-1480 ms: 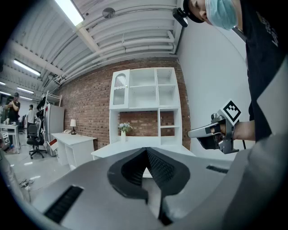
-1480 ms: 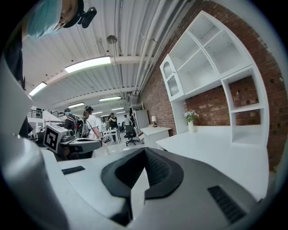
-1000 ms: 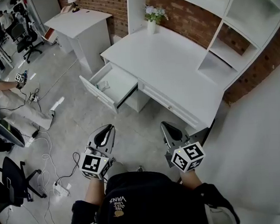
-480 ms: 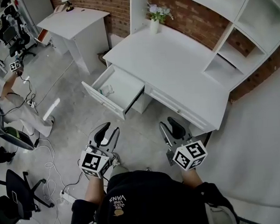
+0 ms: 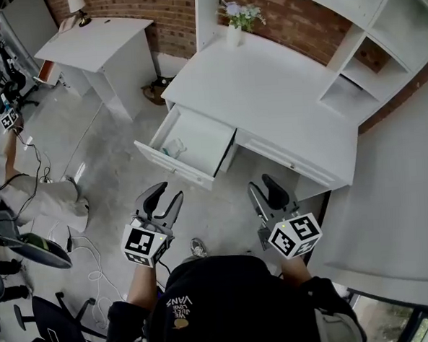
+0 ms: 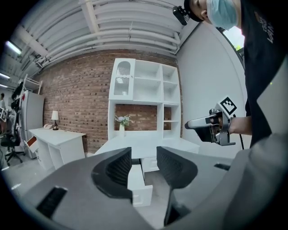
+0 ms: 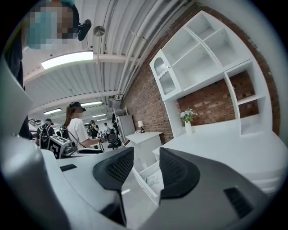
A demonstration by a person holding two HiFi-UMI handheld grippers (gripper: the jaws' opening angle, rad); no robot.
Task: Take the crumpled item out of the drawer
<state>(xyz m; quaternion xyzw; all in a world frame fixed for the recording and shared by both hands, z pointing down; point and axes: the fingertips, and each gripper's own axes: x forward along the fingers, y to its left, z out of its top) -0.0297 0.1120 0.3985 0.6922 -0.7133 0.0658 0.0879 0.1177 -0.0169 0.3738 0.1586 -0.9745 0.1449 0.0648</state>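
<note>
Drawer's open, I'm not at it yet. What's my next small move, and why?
Probably carry the left gripper forward over the open drawer toward the crumpled item lying in it. Its jaws and the right gripper's have just been opening, nothing between them, and both hang short of the drawer front.

White "VANS", seen upside down, on the person's black top (image 5: 229, 307); smaller lettering beside it seems illegible.

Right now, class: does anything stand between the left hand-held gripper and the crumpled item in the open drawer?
Only the white drawer's front panel stands between the pale crumpled item and the left hand-held gripper, whose empty jaws have just been opening. The drawer's top is open.
</note>
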